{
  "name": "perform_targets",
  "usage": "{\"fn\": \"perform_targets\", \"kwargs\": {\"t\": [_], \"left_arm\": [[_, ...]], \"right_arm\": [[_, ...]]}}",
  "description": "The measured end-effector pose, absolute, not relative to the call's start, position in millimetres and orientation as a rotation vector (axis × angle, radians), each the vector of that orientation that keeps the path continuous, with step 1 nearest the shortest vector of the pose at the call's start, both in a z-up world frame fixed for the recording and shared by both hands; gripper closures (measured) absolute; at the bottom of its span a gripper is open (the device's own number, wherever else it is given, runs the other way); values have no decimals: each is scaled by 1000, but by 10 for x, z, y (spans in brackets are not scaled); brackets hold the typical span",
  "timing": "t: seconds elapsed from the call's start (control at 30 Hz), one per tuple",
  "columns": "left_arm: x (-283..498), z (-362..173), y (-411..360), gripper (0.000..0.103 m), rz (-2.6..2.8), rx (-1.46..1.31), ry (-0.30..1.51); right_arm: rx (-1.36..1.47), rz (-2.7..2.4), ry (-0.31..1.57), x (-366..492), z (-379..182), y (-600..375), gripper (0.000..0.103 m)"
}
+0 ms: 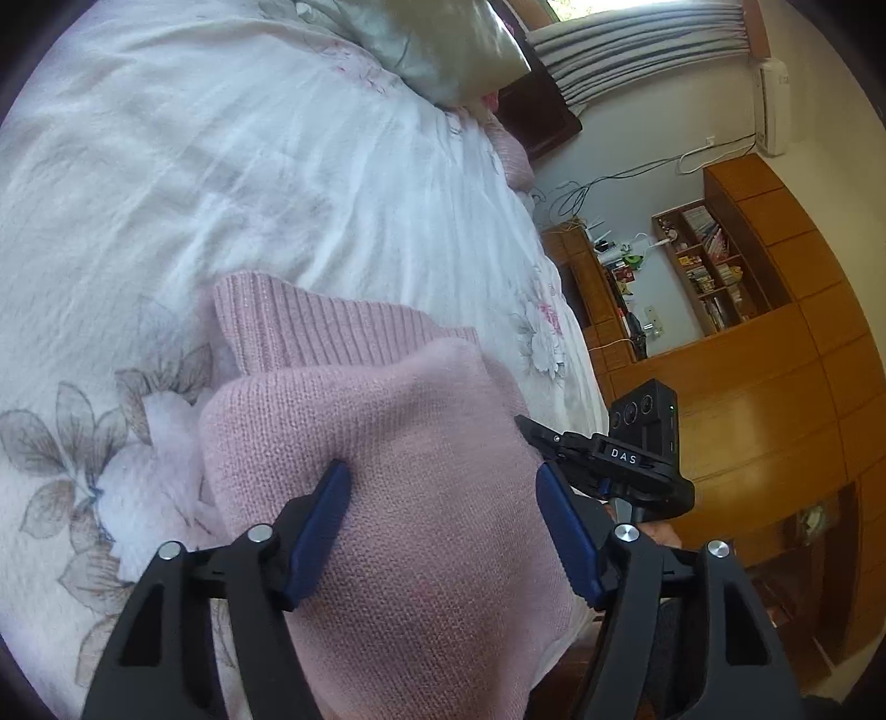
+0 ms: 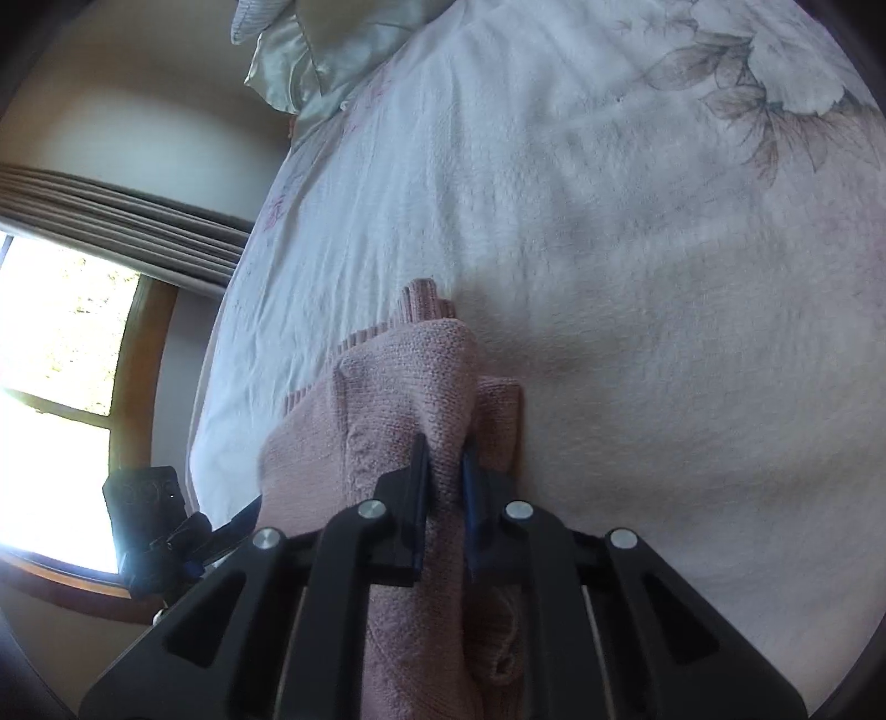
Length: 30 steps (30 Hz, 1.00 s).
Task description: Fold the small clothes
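Note:
A pink knitted sweater (image 1: 387, 443) lies folded over on the white floral bedspread (image 1: 221, 183), its ribbed hem (image 1: 310, 327) showing at the far side. My left gripper (image 1: 443, 482) hovers over the sweater, open, blue pads wide apart with knit between and beneath them. The right gripper (image 1: 587, 448) shows at the sweater's right edge in the left wrist view. In the right wrist view my right gripper (image 2: 446, 459) is shut on a bunched fold of the pink sweater (image 2: 398, 387). The left gripper (image 2: 183, 537) sits at lower left there.
A pale satin pillow (image 1: 443, 44) rests at the head of the bed. Wooden wardrobe and bookshelves (image 1: 775, 332) stand beyond the bed's edge. A window (image 2: 55, 387) with grey curtains (image 2: 127, 221) lies on the other side. Bare bedspread (image 2: 637, 277) spreads ahead.

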<state>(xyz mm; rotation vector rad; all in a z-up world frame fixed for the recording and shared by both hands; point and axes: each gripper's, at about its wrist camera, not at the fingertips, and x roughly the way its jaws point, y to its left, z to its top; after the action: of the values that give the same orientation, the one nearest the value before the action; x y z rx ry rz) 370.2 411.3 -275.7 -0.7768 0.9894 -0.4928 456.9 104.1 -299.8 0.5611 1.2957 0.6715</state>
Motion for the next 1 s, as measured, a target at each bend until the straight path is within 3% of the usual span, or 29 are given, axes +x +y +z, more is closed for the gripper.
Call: {"fn": "perform_targets", "kwargs": {"t": [0.07,0.1,0.13,0.23,0.27,0.33,0.4,0.43,0.47,0.57,0.63,0.73,0.87,1.0], "left_arm": [[3605,-2599,4132,33,-483,-746,983],[3506,-2494,4157,32,-465,-724,962],[3378,-2380,4167,32,-469,-706,928],[3067,-2223,4029,32,-577,-700,886],[3018,-2250,3949,32,-597,-688,894],[3046,-2478,3851,33,-559,-682,964],[3077,-2705,3852,43,-543,-713,983],[3075,-2757,3851,53,-529,-721,983],[3068,-2763,3855,53,-528,-728,982],[3005,-2638,3901,51,-498,-720,983],[2838,-2431,3939,37,-484,-712,939],[2474,-2228,3879,35,-546,-703,877],[2296,-2625,3709,35,-497,-680,983],[2265,-3006,3710,36,-440,-699,1031]], "right_arm": [[580,708,1282,4448,-2852,974,75],[565,711,1270,4357,-2757,936,57],[541,714,1247,4239,-2664,893,50],[509,749,1260,3955,-2620,874,49],[485,746,1275,3901,-2665,907,52],[439,704,1317,3863,-2857,963,83],[477,667,1346,3881,-3058,903,78],[509,663,1353,3889,-3116,863,78],[535,666,1357,3886,-3133,827,78],[529,667,1332,3786,-2979,738,80],[489,690,1257,3612,-2717,667,80],[447,778,1190,3264,-2443,643,80],[392,800,1236,3002,-2649,738,83],[385,730,1325,3035,-3111,755,103]]}}
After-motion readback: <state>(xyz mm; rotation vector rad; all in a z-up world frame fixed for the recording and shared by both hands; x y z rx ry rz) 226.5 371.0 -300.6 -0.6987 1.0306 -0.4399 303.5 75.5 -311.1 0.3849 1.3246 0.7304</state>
